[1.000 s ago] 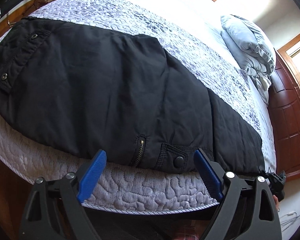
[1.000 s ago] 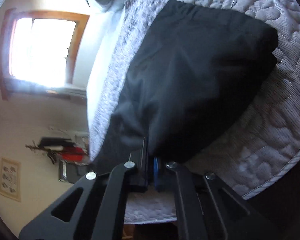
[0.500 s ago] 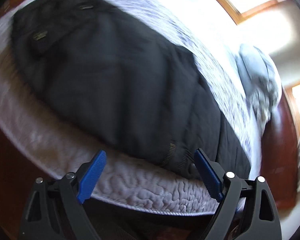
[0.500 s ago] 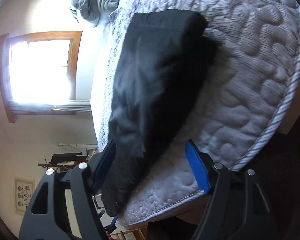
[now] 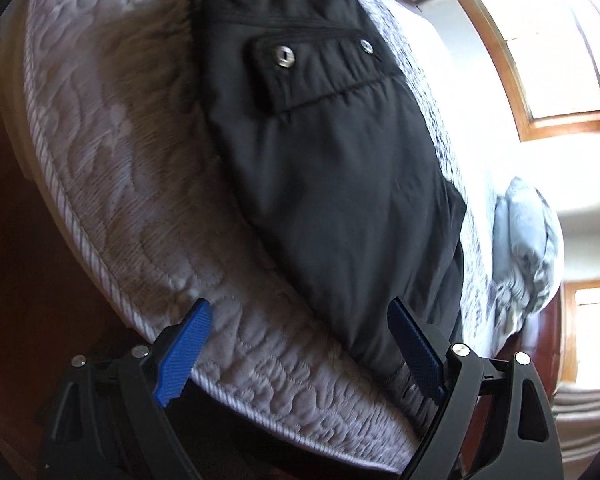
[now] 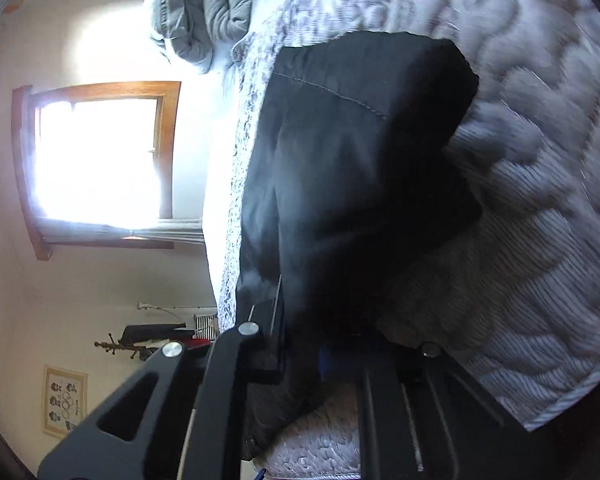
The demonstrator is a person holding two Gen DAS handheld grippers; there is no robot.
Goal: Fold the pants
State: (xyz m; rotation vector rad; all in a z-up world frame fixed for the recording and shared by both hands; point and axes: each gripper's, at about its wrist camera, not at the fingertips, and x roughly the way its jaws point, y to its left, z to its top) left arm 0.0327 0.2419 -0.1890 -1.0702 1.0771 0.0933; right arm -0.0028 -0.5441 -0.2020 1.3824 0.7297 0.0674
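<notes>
The black pants (image 5: 332, 160) lie lengthwise on the quilted bed, with a snap-button pocket flap (image 5: 300, 68) facing up. My left gripper (image 5: 300, 344) is open and empty, hovering at the bed's near edge, its right finger close to the pants' lower edge. In the right wrist view the pants (image 6: 352, 168) run away from the camera, hem end far. My right gripper (image 6: 300, 344) is shut on the pants' near edge, and the cloth bunches between and over the fingers.
The quilted mattress (image 5: 120, 184) has a corded edge near the left gripper, with dark wood floor below. A grey bundled duvet (image 5: 528, 236) lies at the head of the bed. Bright windows (image 6: 96, 160) and a coat rack (image 6: 140, 344) stand beyond.
My right gripper was open over the pants half a second ago and has now shut on the cloth. My left gripper has swung left along the bed edge toward the pocket end, staying open.
</notes>
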